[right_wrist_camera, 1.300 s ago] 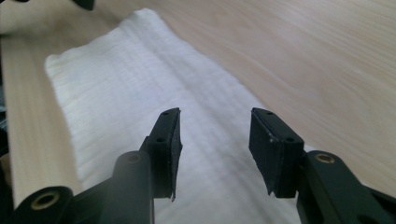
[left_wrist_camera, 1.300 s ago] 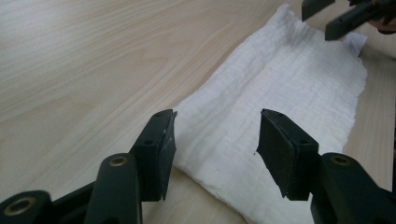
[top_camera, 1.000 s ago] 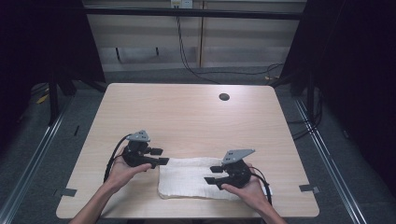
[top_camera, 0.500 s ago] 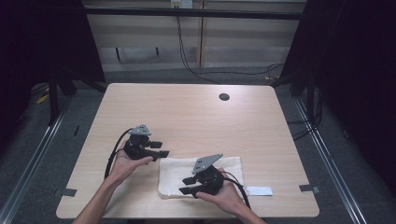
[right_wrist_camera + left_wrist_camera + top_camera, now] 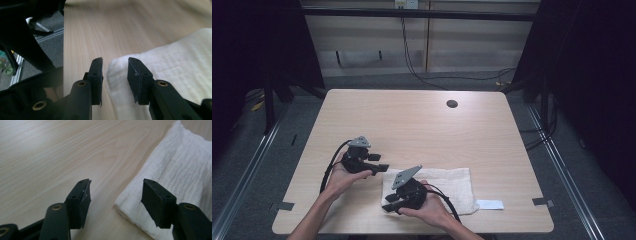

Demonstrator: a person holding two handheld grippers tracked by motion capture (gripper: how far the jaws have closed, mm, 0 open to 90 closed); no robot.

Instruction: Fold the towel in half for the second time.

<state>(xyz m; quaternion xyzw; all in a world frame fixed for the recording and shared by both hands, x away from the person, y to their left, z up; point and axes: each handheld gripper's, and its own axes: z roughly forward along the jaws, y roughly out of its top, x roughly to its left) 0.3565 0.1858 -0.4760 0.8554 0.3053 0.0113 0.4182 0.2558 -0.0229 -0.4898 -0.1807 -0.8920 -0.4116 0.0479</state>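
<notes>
Straddling the near-left corner of the folded white waffle-weave cloth (image 5: 447,187), right gripper (image 5: 388,207) has jaws partly apart. Left gripper (image 5: 385,168) sits at the cloth's far-left corner, jaws wide. Light wooden table (image 5: 412,120); dark round hole (image 5: 452,104) far side.

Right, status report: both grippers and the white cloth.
Left gripper open, at folded white textured cloth's left edge. Right gripper open, jaws astride its near-left corner, nothing clamped. Small white label beside the cloth's right end; light wooden table around it bare.
</notes>
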